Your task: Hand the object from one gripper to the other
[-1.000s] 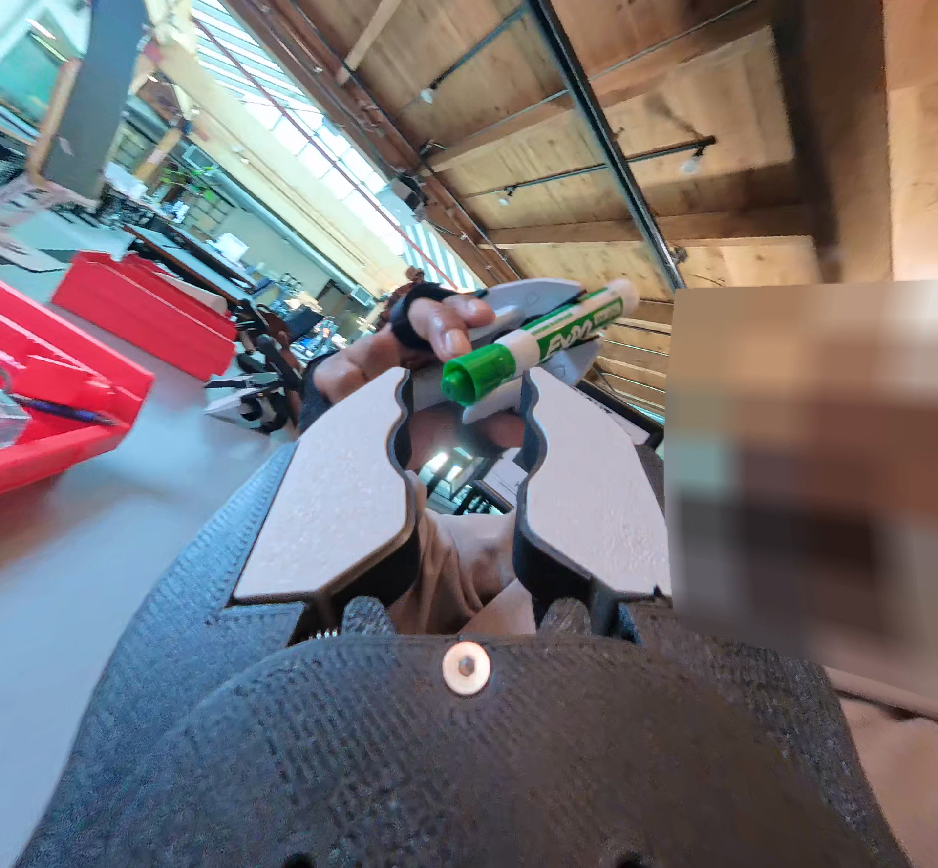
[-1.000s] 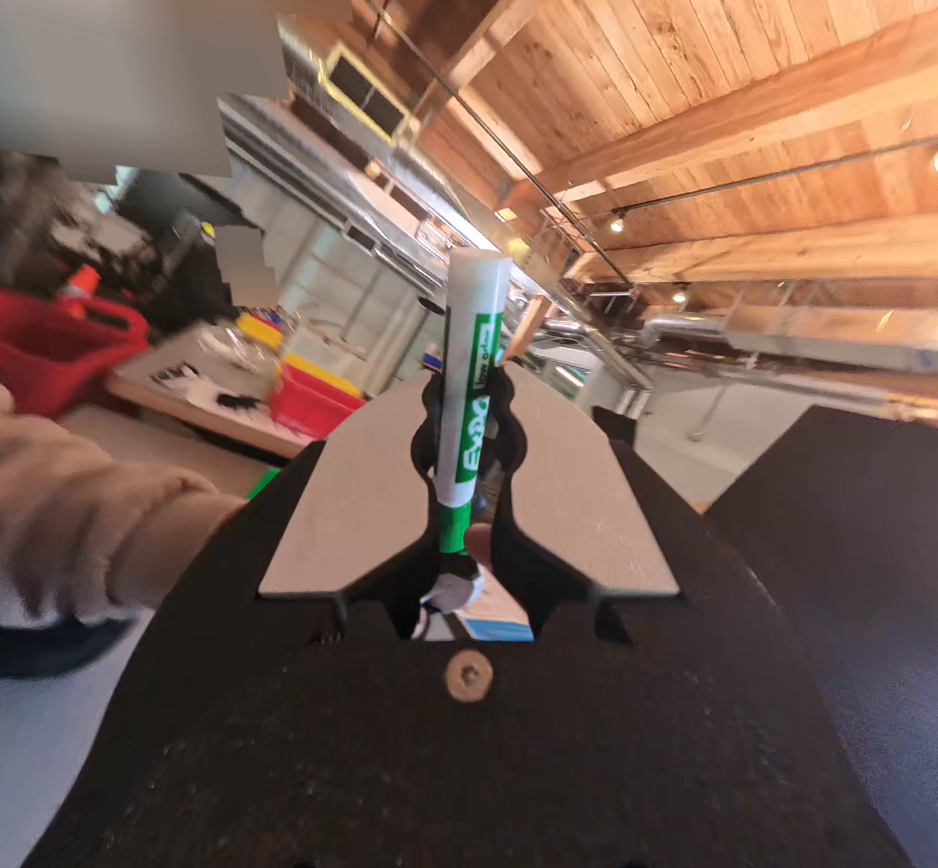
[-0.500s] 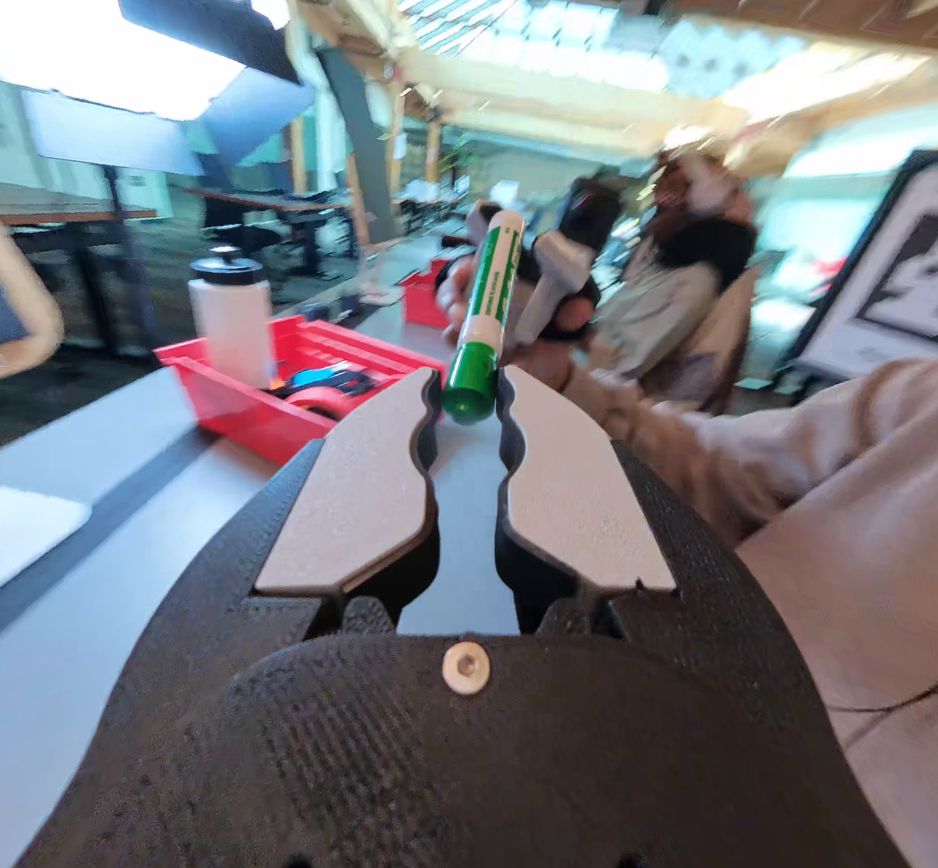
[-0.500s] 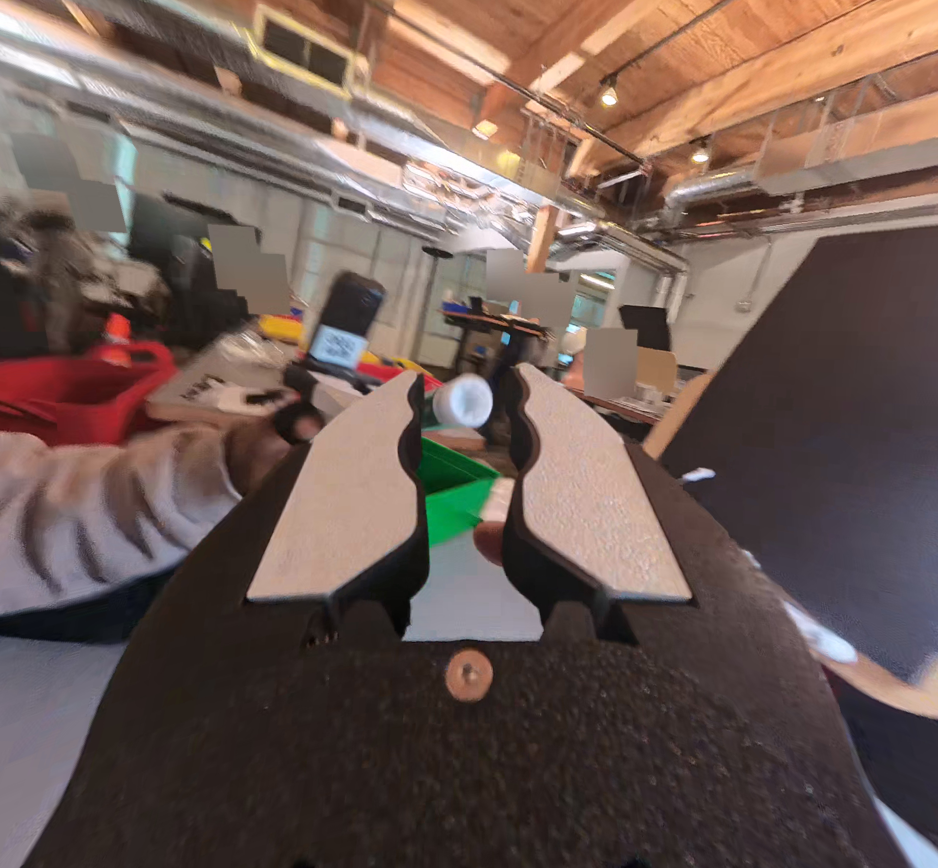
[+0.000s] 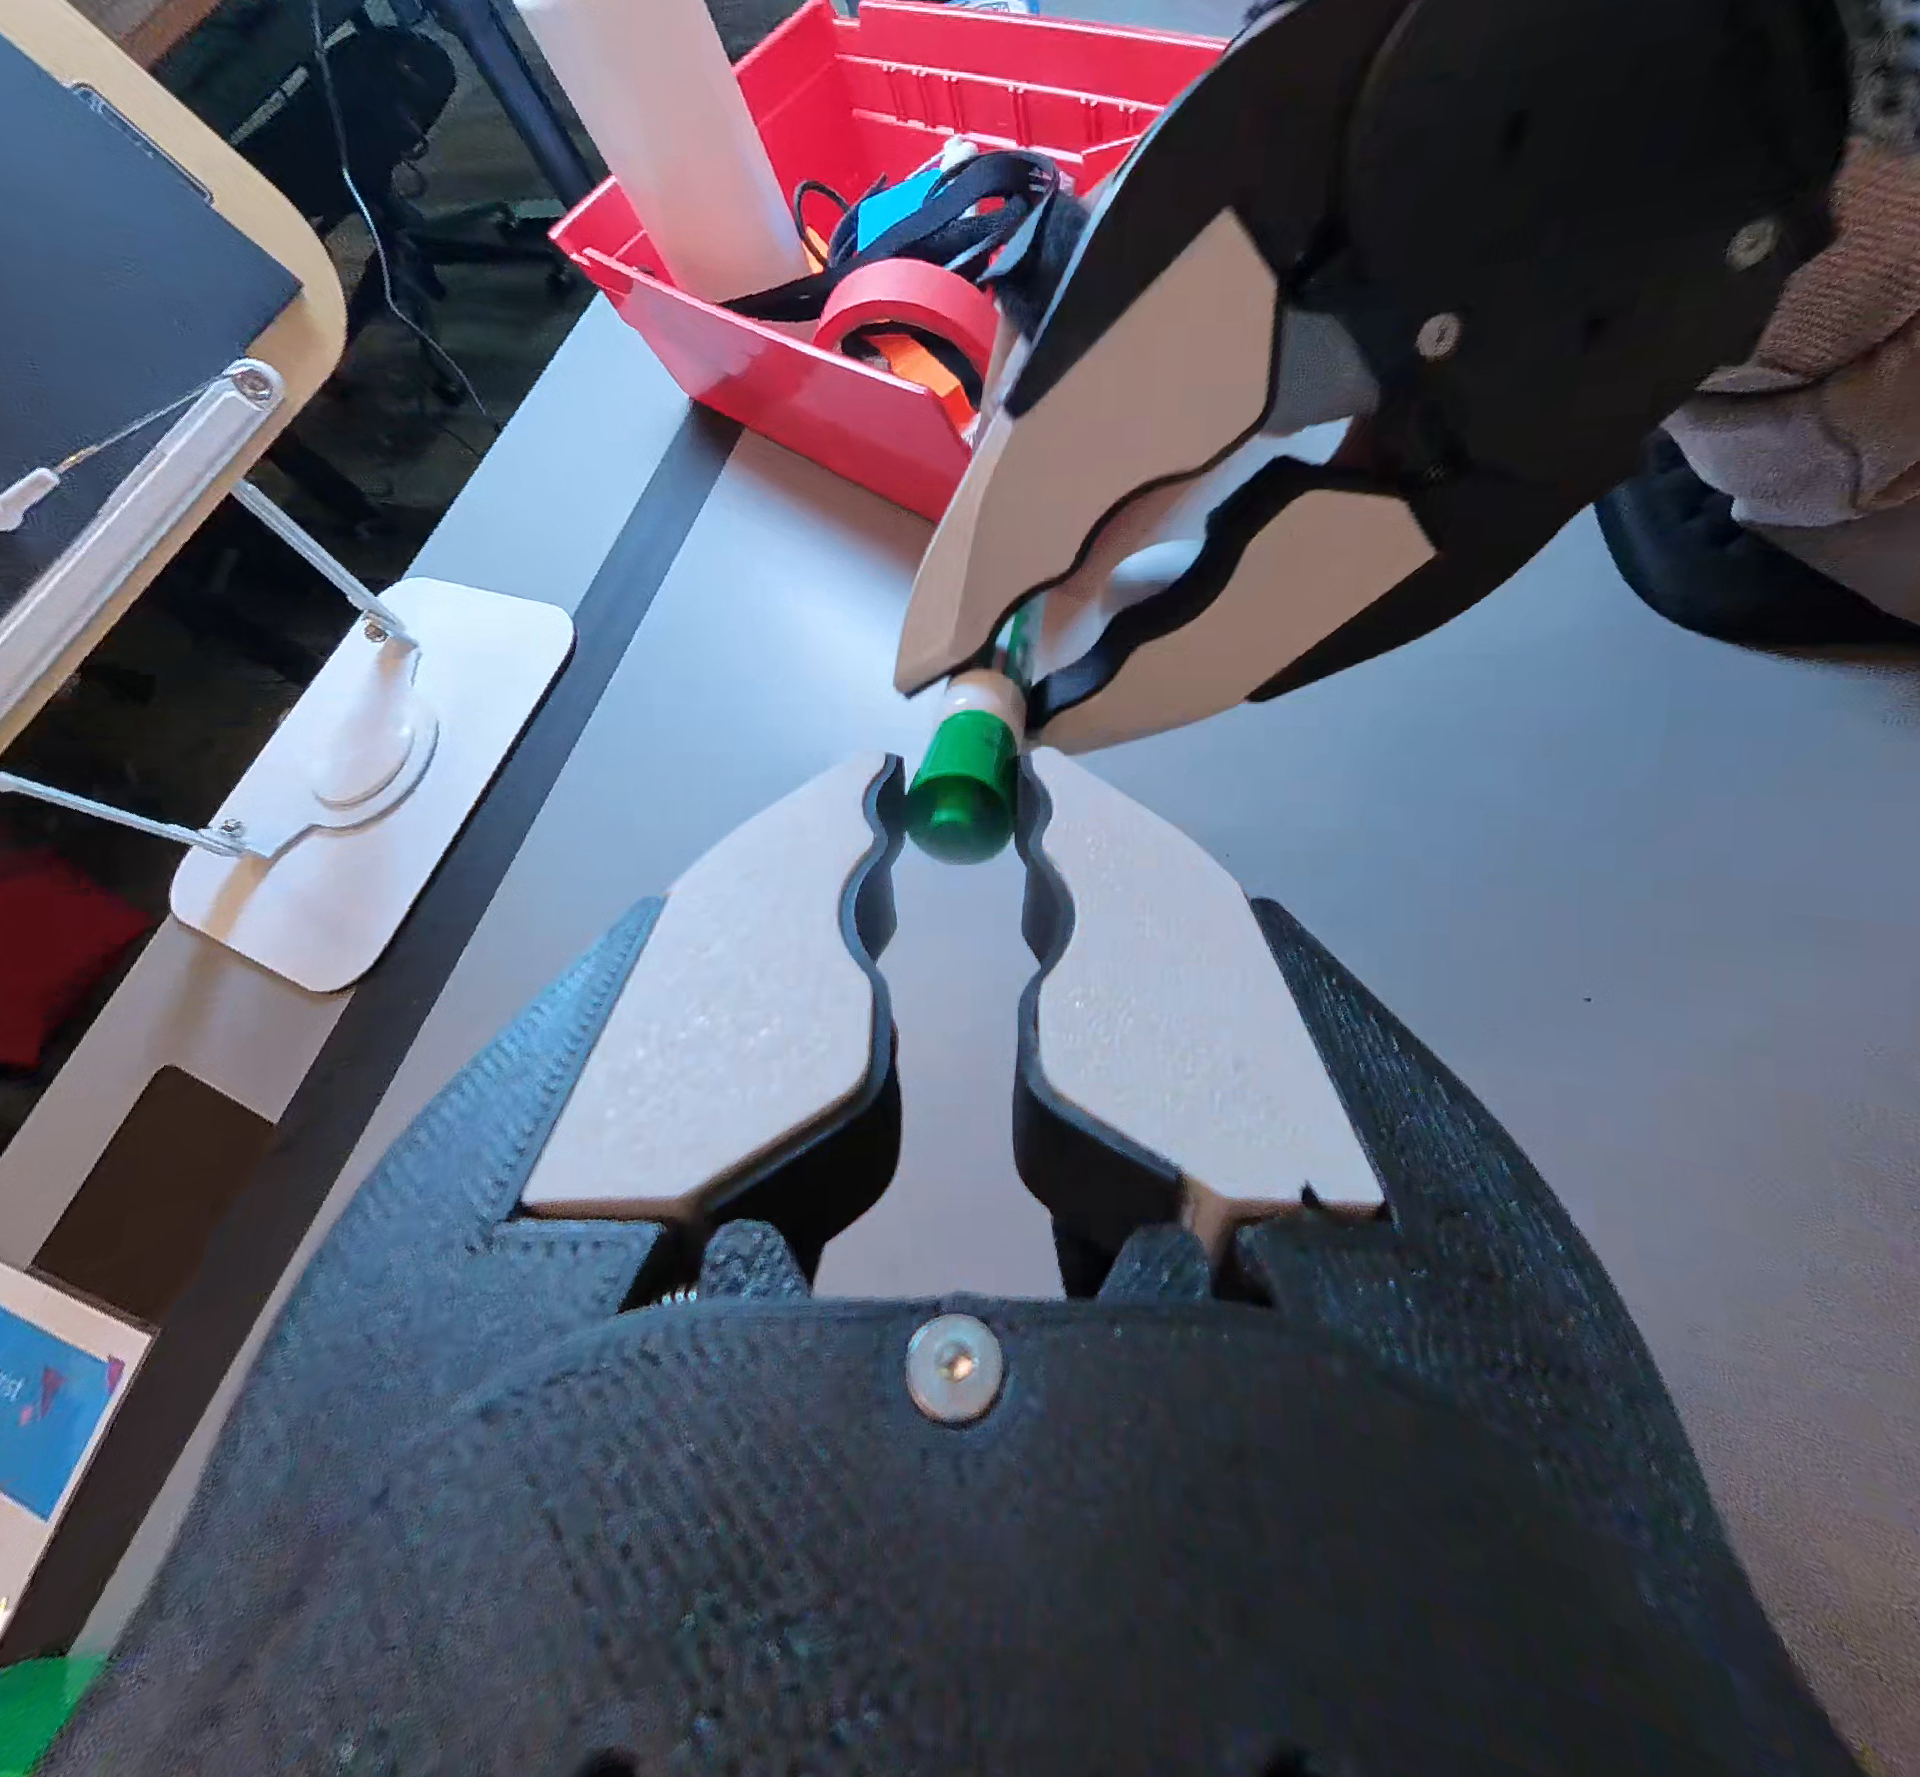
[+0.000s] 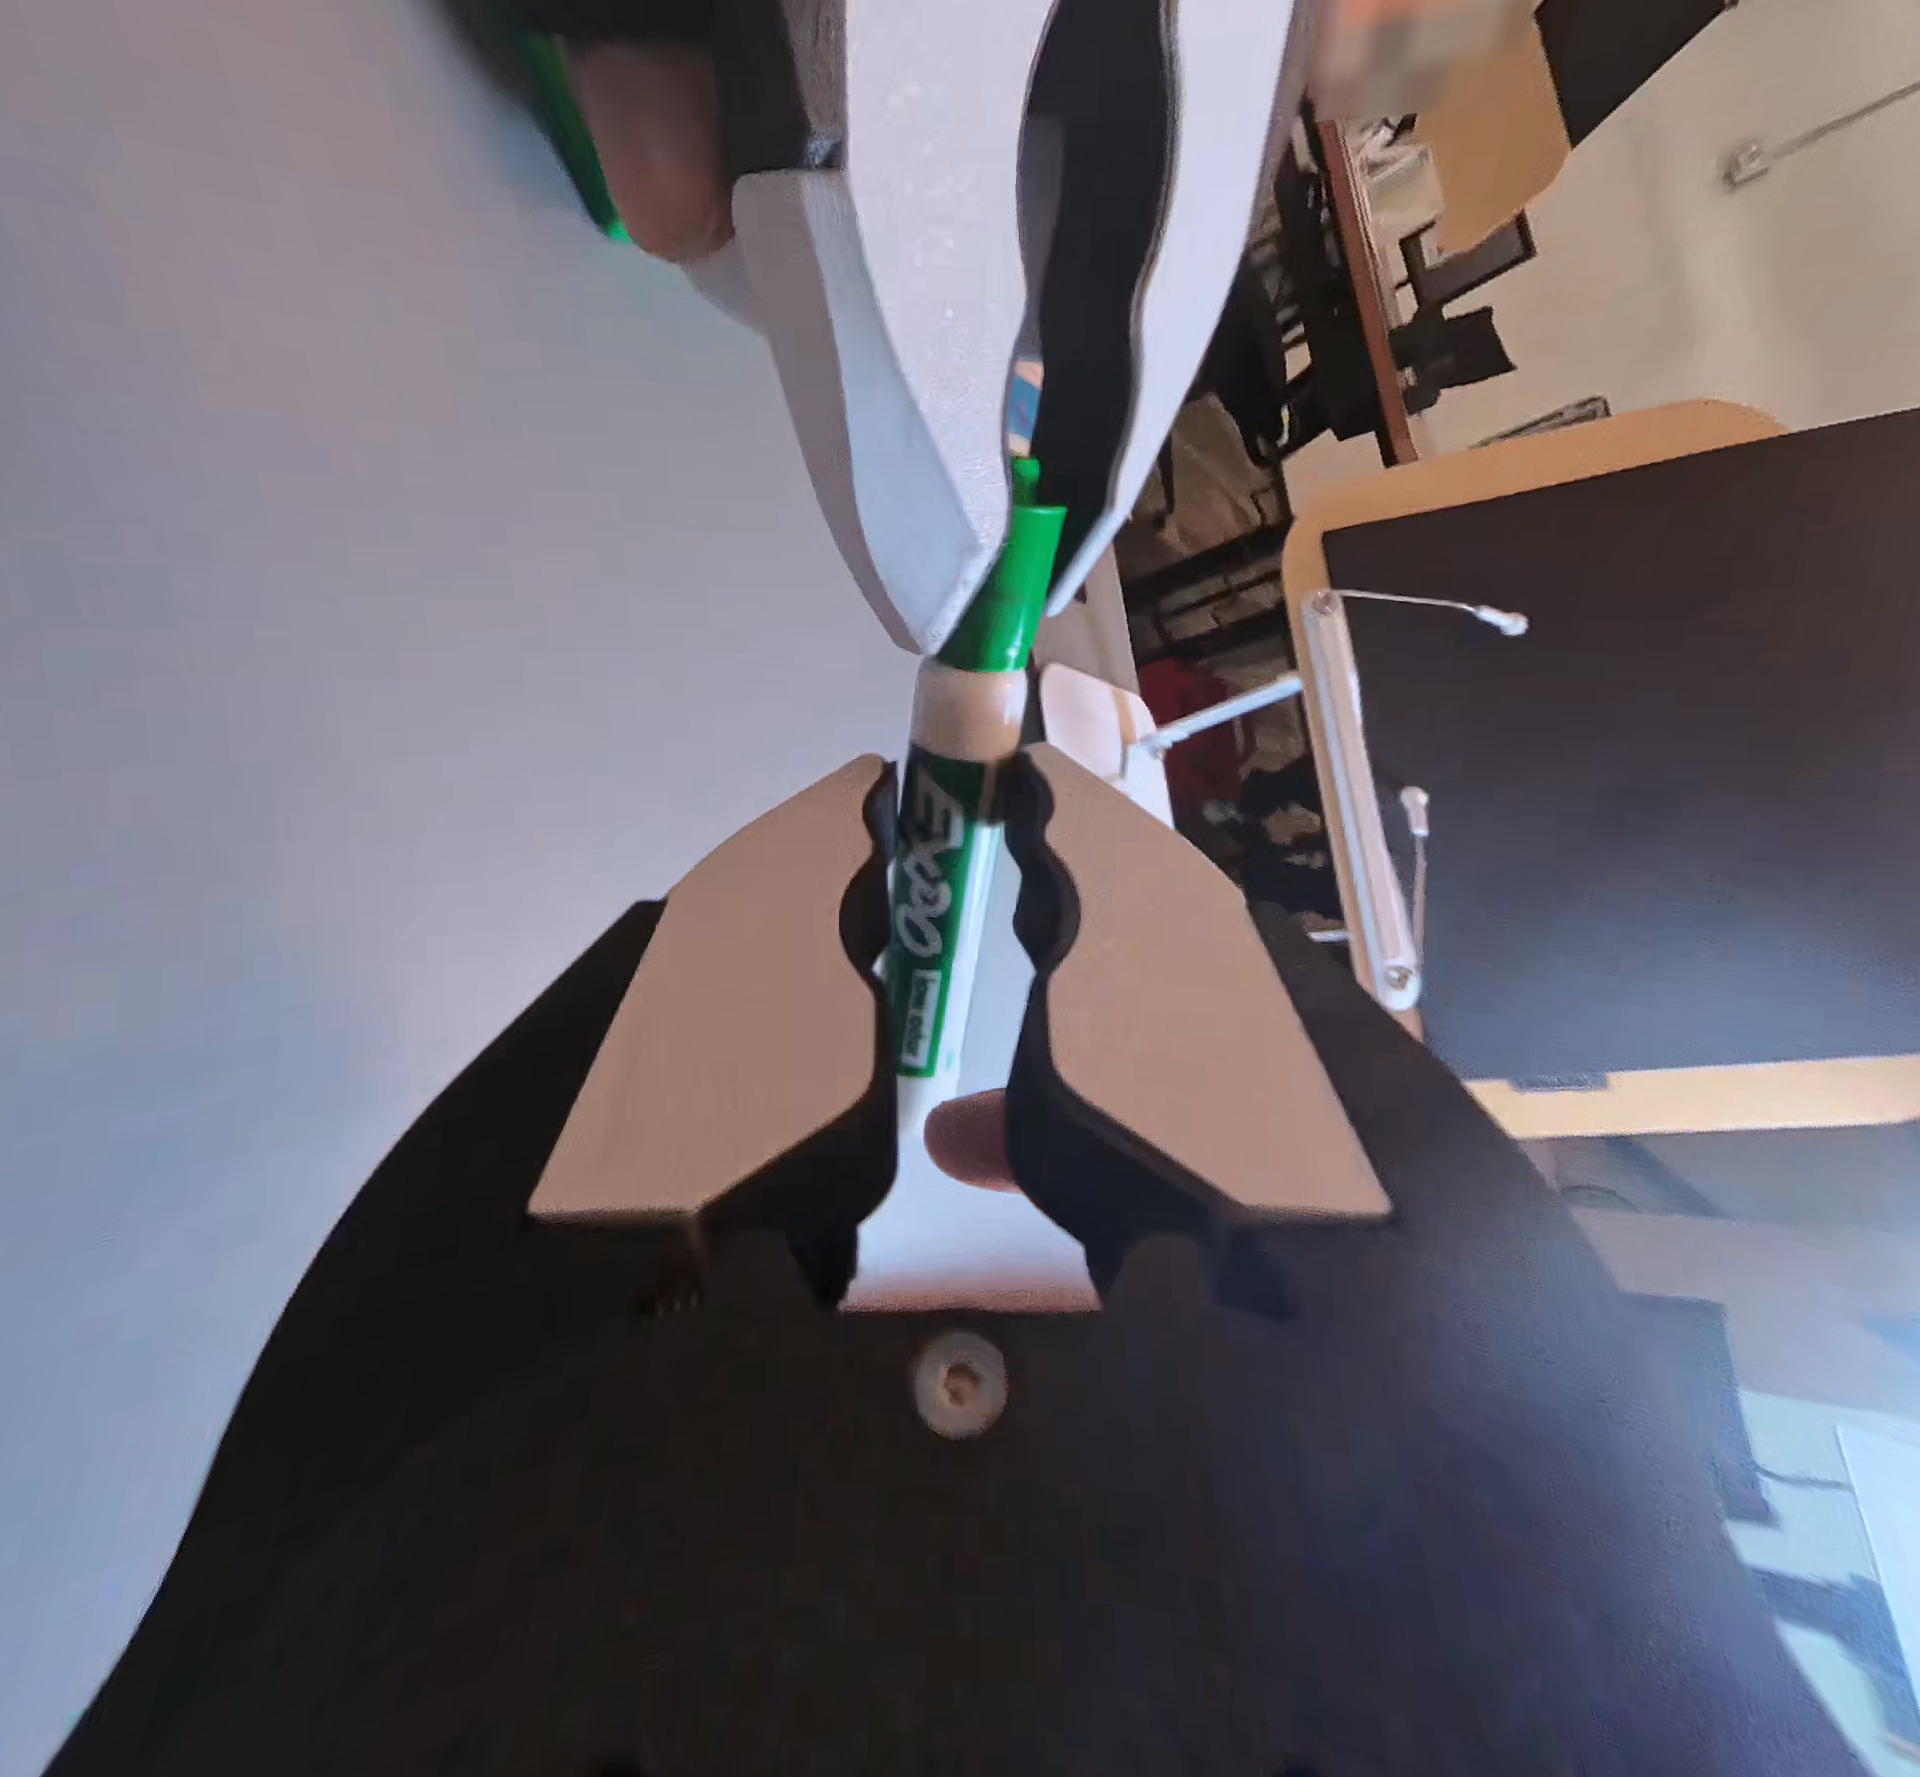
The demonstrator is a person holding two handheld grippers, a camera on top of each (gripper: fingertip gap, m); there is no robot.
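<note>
Left wrist view: right gripper (image 5: 1023, 688) angled down, clamping marker (image 5: 961, 792) w/ left gripper (image 5: 956, 797).

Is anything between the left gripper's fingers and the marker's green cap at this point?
Nothing visible. The green cap of the marker already sits between the left gripper fingertips, while the right gripper holds the barrel.

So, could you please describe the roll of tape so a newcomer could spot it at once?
On the grey table, look to the red bin at its far left edge, where a tall white bottle stands. Right of the bottle's base, among black straps, lies the tape roll: the only red ring in the bin.
</note>
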